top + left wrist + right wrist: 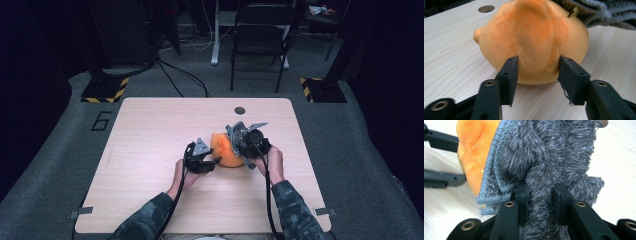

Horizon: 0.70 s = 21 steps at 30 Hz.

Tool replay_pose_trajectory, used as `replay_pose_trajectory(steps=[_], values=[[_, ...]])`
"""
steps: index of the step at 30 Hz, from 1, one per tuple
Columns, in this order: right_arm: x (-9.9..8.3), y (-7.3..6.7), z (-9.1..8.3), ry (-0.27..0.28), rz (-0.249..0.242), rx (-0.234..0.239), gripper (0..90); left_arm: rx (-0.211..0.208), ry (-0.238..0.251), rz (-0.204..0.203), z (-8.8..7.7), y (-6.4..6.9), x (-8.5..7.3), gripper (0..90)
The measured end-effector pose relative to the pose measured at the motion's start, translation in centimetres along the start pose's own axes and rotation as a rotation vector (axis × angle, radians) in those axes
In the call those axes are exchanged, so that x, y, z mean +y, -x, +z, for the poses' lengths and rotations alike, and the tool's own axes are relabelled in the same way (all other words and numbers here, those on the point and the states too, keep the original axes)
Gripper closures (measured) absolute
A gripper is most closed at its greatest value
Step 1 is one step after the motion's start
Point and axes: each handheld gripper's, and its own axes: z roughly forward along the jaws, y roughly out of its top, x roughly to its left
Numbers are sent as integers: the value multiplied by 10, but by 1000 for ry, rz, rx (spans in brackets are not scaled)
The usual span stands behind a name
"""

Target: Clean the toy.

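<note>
An orange plush toy [226, 152] lies on the wooden table [150, 130], right of centre. My left gripper [212, 162] is at its left side. In the left gripper view the jaws stand apart on either side of the plush's [534, 37] lower bulge, alongside it without pinching, so my left gripper [537, 67] is open. A grey fuzzy cloth [544, 157] is draped over the orange plush [474, 150]. My right gripper [540, 195] is shut on a fold of it, above the toy's right side [239, 145]. The left gripper's fingers [446, 180] show at the far left.
A round cable hole [239, 110] sits near the table's far edge, also seen behind the plush [486, 8]. A black folding chair [260, 35] and stand bases with yellow-black tape [105, 90] are on the floor beyond the table.
</note>
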Motion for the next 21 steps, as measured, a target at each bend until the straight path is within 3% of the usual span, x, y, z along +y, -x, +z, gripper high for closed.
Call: replay_pose_trajectory(steps=[3,6,8,10,13,16,21], values=[[-1,3,1,7,13,19,701,24,4,8,3,2,-1,456],[-2,4,3,13,30,36,701,36,8,22,6,4,-3,498],[-2,4,3,12,33,47,701,44,14,13,7,5,-4,559],[-2,4,3,13,28,42,701,63,15,36,8,7,-5,653],[-1,4,2,5,21,42,701,70,27,34,7,7,-5,756],[-1,4,0,12,21,42,701,55,23,42,4,7,-4,792],[-1,5,-3,25,43,49,701,26,27,18,1,4,-2,812]])
